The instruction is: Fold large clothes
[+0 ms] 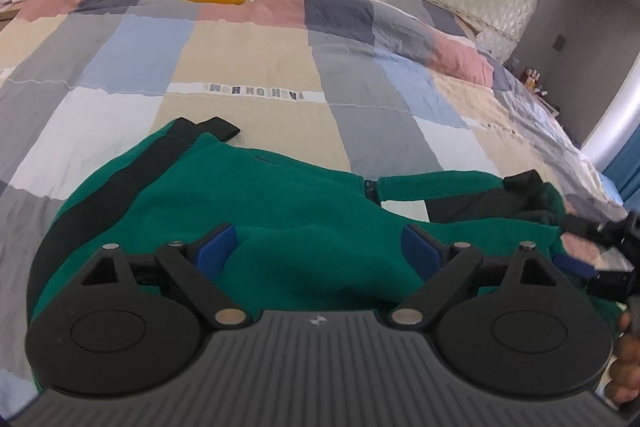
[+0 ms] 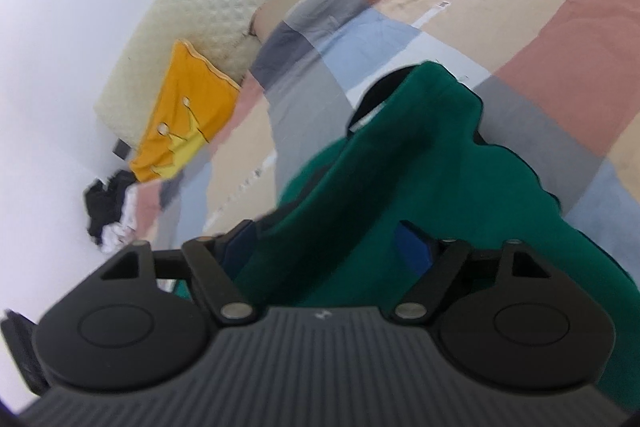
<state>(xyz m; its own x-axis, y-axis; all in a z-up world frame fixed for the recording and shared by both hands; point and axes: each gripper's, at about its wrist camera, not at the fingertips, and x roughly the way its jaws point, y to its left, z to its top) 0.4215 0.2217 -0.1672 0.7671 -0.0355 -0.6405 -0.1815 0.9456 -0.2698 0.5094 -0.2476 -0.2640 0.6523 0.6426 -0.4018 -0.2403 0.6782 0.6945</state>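
A green fleece garment (image 1: 288, 211) lies on the patchwork quilt (image 1: 248, 67). Both the left gripper (image 1: 316, 251) and right gripper (image 2: 328, 247) gape wide, empty. Soft and floppy, it probably handles best pinched at its near hem.

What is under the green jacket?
The green jacket lies on a patchwork quilt of pink, blue, grey and tan squares. Whatever is beneath its middle is covered.

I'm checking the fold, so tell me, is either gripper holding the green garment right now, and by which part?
Nothing is held. The left gripper and right gripper both stand open above the green garment, pads clear of the cloth.
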